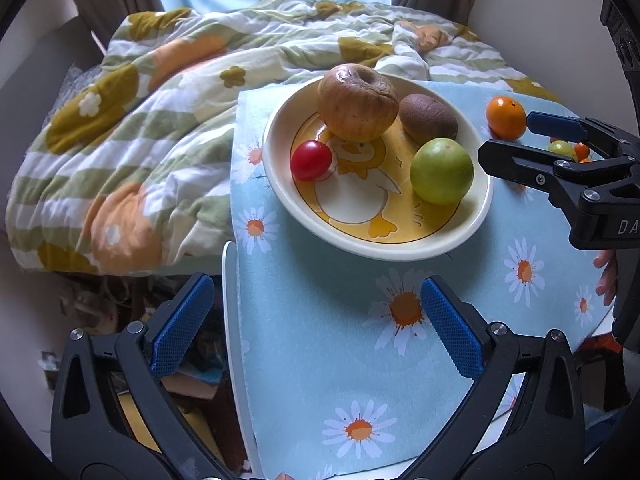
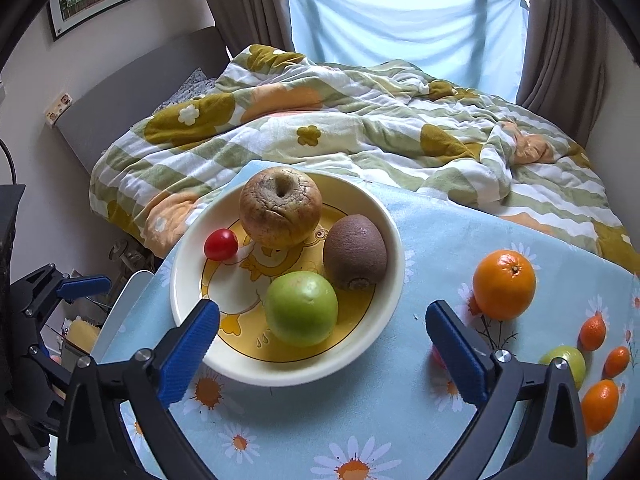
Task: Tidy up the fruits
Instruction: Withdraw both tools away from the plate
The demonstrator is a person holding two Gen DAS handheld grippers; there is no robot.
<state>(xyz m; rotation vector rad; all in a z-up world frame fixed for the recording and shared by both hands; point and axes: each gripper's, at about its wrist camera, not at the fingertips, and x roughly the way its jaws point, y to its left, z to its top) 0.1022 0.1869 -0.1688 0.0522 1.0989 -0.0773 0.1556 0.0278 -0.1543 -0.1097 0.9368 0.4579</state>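
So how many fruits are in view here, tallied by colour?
Brown: 2, the wrinkled apple and kiwi
Red: 1, cherry tomato
Green: 2, large green fruit and small green fruit
Orange: 4, big orange and three small ones
Total: 9; something reddish behind the right gripper is uncounted.
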